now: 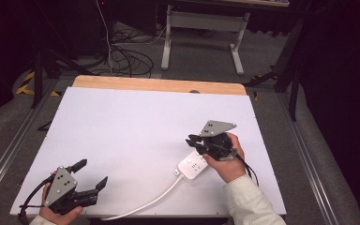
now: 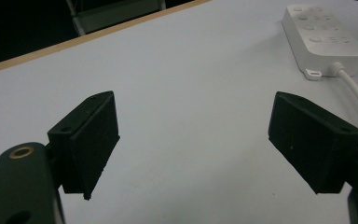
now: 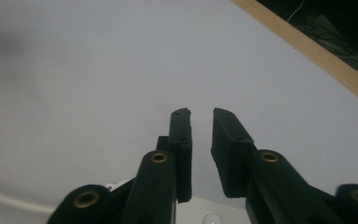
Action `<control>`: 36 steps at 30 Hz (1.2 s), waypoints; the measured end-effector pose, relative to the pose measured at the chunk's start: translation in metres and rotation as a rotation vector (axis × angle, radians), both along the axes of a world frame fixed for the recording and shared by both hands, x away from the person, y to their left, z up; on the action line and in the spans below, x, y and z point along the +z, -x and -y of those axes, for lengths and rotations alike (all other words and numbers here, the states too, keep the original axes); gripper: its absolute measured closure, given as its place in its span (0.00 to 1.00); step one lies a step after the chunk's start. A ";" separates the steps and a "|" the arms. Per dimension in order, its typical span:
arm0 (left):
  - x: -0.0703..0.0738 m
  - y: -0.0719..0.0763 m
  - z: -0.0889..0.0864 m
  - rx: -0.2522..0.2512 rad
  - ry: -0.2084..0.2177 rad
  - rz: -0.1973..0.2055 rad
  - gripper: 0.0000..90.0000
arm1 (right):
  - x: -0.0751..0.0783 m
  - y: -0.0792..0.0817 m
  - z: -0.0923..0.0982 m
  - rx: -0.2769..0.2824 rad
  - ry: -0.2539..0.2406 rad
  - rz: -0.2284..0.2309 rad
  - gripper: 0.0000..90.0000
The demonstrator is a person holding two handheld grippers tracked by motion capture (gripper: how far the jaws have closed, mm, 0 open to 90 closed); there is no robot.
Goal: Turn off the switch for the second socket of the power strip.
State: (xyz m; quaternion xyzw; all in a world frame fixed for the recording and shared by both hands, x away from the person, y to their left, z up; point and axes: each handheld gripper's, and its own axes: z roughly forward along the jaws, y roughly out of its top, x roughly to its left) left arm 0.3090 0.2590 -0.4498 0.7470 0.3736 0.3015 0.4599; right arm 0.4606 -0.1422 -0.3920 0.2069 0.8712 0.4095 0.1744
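While the left gripper [image 1: 90,174] gapes empty, the nearly closed, empty right gripper [image 1: 193,141] hides part of the power strip [image 1: 192,164].

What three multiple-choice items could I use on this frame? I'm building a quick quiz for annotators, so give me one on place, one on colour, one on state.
1. Where does the power strip lie?
A. on the floor
B. beside the right gripper, on the white table
C. at the table's far left corner

2. What colour is the power strip's cable?
A. white
B. red
C. black

3. How do the left gripper fingers stand?
A. wide apart, holding nothing
C. clamped on the cable
B. closed on the strip

Key: 1 B, the high view shows it under the right hand; 2 A, it trails white to the near edge; 3 A, the left gripper view shows bare table between them.
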 end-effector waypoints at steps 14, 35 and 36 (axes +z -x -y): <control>0.000 -0.001 0.000 0.004 -0.009 0.001 0.19 | -0.010 -0.013 -0.004 -0.021 0.123 -0.165 1.00; -0.001 -0.001 0.001 0.007 -0.010 -0.009 0.19 | -0.030 -0.026 -0.010 -0.085 0.321 -0.242 1.00; -0.001 -0.001 0.001 0.007 -0.010 -0.009 0.19 | -0.031 -0.027 -0.010 -0.090 0.326 -0.247 1.00</control>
